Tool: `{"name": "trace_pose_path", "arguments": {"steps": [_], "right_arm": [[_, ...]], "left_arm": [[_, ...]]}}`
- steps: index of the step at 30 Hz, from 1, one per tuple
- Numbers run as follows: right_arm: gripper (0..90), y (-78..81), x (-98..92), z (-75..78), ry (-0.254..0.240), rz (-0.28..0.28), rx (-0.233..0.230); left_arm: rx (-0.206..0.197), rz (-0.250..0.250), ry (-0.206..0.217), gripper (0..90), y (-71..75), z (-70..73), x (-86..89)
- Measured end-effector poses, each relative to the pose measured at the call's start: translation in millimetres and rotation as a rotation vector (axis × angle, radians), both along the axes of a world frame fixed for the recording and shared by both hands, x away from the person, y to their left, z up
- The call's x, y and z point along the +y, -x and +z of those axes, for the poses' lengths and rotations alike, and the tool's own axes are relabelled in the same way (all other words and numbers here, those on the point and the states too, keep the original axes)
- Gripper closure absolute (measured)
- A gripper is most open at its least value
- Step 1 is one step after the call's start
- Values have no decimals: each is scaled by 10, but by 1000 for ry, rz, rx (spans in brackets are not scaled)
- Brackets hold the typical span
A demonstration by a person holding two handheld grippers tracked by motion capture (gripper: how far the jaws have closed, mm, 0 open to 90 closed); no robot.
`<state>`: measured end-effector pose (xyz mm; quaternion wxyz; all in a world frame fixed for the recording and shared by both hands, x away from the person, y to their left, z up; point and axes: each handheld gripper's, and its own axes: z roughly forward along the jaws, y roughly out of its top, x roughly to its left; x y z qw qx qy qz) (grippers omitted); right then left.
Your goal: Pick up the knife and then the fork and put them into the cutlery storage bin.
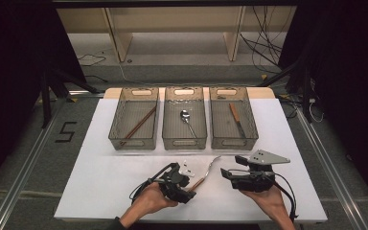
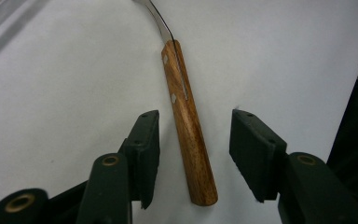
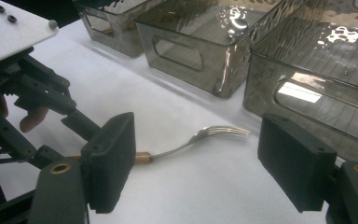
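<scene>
Sorting looks mostly done, with one piece left: the fork (image 1: 210,171) lies on the white table (image 1: 100,182) at lower centre, its wooden handle between the left gripper (image 2: 195,140)'s unclosed jaws, not yet pinched. Right gripper (image 3: 196,163) idles, jaws apart, empty. Upper frame: left bin (image 1: 133,118) holds chopsticks (image 1: 139,123), middle bin (image 1: 184,118) a spoon (image 1: 187,120), right bin (image 1: 233,118) a knife (image 1: 236,119).

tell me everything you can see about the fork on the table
The fork has a shiny curved metal neck with tines and a brown wooden handle set with two pale rivets. It lies flat on the white table, in front of the three bins, tines toward them. The left gripper straddles the handle, jaws apart, pads not touching it. Nothing else touches it.
</scene>
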<state>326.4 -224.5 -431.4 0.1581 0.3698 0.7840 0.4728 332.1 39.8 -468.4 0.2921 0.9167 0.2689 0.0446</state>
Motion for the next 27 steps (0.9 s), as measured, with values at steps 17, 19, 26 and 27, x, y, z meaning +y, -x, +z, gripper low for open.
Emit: {"name": "trace_pose_path", "arguments": {"steps": [17, 19, 26, 27], "right_arm": [[279, 40, 27, -1, 1, 11, -2], [279, 41, 31, -3, 0, 15, 0], [279, 48, 48, 1, -1, 23, -9], [280, 51, 49, 4, 0, 25, -8]], "left_arm": [[-37, 16, -38, 736, 17, -104, -50], [-28, 17, -31, 745, 3, -103, -35], [-18, 28, -16, 803, -7, -91, -19], [-18, 24, -16, 804, -12, -90, -15]]}}
